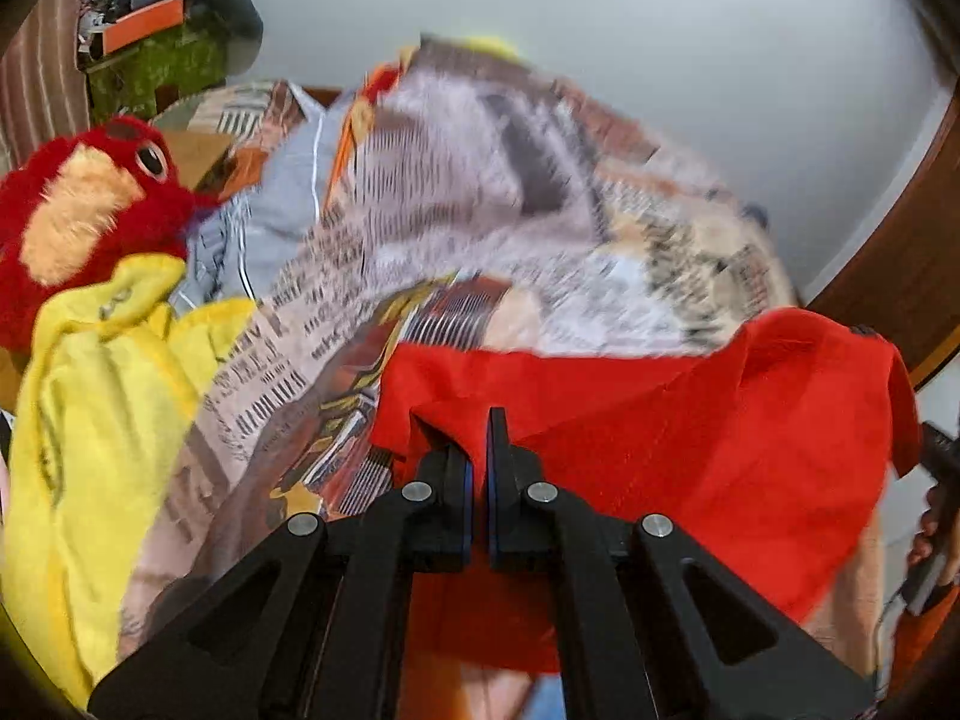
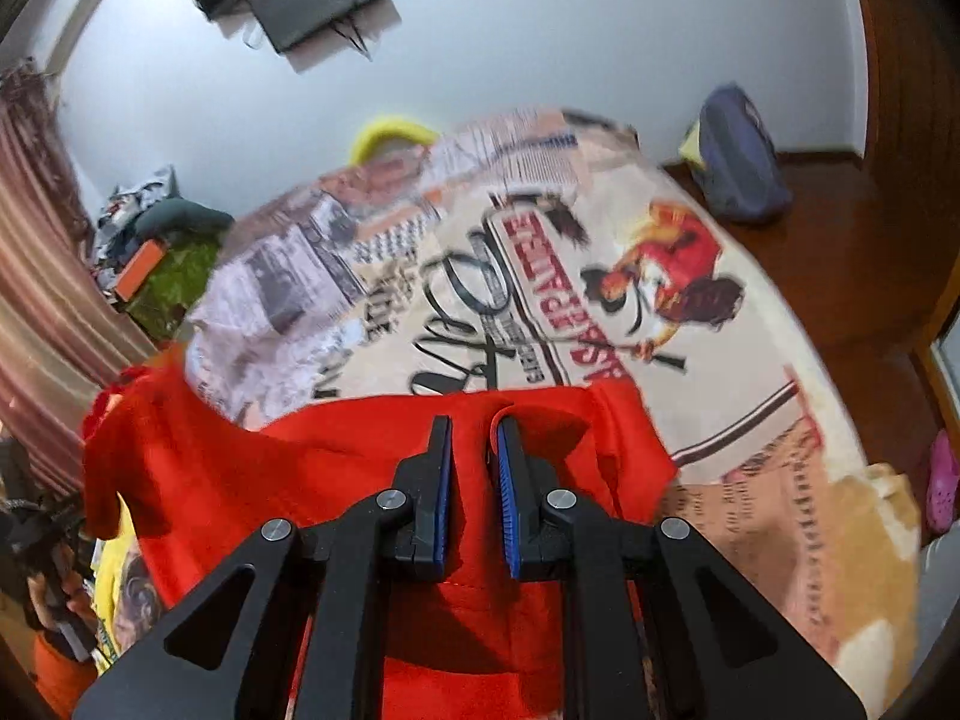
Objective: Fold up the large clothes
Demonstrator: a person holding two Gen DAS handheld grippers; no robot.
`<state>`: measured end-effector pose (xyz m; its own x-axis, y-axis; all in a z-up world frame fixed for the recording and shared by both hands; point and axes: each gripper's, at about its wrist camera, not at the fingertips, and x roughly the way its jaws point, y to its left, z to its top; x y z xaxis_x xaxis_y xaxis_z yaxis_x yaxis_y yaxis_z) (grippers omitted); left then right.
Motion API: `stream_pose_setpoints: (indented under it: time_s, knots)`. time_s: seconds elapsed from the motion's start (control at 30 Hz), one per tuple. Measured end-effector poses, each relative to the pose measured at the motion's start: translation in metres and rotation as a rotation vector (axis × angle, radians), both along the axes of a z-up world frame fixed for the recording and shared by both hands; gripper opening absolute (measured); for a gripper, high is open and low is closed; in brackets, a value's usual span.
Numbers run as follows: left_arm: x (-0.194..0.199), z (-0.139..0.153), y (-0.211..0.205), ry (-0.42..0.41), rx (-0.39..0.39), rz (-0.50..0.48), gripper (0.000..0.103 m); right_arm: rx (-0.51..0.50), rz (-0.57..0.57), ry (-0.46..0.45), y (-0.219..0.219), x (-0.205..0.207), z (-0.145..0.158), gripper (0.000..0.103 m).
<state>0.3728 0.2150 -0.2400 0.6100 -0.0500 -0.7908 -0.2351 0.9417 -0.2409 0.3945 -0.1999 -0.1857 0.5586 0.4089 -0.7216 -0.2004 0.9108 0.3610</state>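
Red garment (image 1: 690, 438) in both grippers' jaws.

The black two-finger right gripper (image 2: 474, 438) pinches a red fabric garment (image 2: 336, 468). It hangs over a newspaper-print bedspread (image 2: 600, 300).

A bed spread with a newspaper-print cover (image 2: 600, 300) carries a bright red cloth garment (image 1: 690, 438), a crumpled yellow garment (image 1: 90, 420) and a fuzzy red plush toy (image 1: 78, 210).
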Motion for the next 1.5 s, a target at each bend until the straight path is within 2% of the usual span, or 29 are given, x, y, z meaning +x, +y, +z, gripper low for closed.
stream_pose_setpoints:
  time_s: [0.13, 0.2, 0.27, 0.33, 0.43, 0.5, 0.6, 0.7, 0.9, 1.07, 1.13, 1.2, 1.27, 1.3, 1.4, 1.5]
  knots:
    - [0.017, -0.043, 0.002, 0.079, -0.024, 0.009, 0.003, -0.018, -0.014, 0.047, -0.001, 0.015, -0.023, 0.016]
    - [0.019, -0.056, 0.002, 0.103, -0.027, 0.004, 0.005, -0.002, -0.023, 0.051, -0.006, 0.018, -0.024, 0.024]
    - [0.018, -0.059, 0.002, 0.116, -0.021, -0.005, 0.007, 0.012, -0.044, 0.034, -0.014, 0.017, -0.016, 0.026]
    - [0.014, -0.049, -0.001, 0.124, 0.007, 0.000, 0.007, -0.032, -0.102, -0.018, -0.025, 0.013, 0.001, 0.026]
    - [0.004, -0.012, -0.014, 0.068, 0.114, -0.030, 0.021, -0.057, -0.117, -0.068, -0.037, 0.002, 0.026, 0.026]
    - [-0.005, 0.015, -0.020, -0.005, 0.153, -0.029, 0.052, -0.072, -0.093, -0.087, -0.037, -0.005, 0.036, 0.027]
    - [-0.020, 0.052, -0.020, -0.125, 0.139, -0.012, 0.058, -0.100, -0.038, -0.111, -0.027, -0.022, 0.046, 0.034]
    - [-0.020, 0.064, -0.023, -0.133, 0.122, -0.027, 0.060, -0.134, 0.041, -0.118, -0.005, -0.037, 0.048, 0.036]
    - [-0.016, 0.026, -0.053, -0.008, 0.096, -0.137, 0.060, -0.187, 0.201, -0.114, 0.054, -0.050, 0.030, 0.044]
    - [-0.011, -0.021, -0.092, 0.090, 0.064, -0.254, 0.060, -0.186, 0.324, -0.085, 0.099, -0.058, 0.008, 0.044]
    - [-0.008, -0.035, -0.105, 0.110, 0.076, -0.282, 0.060, -0.235, 0.366, -0.087, 0.119, -0.061, -0.006, 0.045]
    - [-0.004, -0.045, -0.113, 0.108, 0.100, -0.291, 0.061, -0.315, 0.373, -0.102, 0.130, -0.060, -0.020, 0.056]
    - [-0.001, -0.049, -0.112, 0.091, 0.102, -0.284, 0.062, -0.372, 0.350, -0.112, 0.130, -0.055, -0.034, 0.062]
    - [-0.001, -0.049, -0.110, 0.082, 0.104, -0.279, 0.064, -0.366, 0.341, -0.110, 0.126, -0.053, -0.038, 0.065]
    - [0.007, -0.052, -0.101, 0.072, 0.141, -0.245, 0.064, -0.267, 0.321, -0.069, 0.104, -0.043, -0.047, 0.067]
    - [0.016, -0.058, -0.088, 0.079, 0.170, -0.203, 0.065, -0.232, 0.297, -0.060, 0.093, -0.043, -0.049, 0.068]
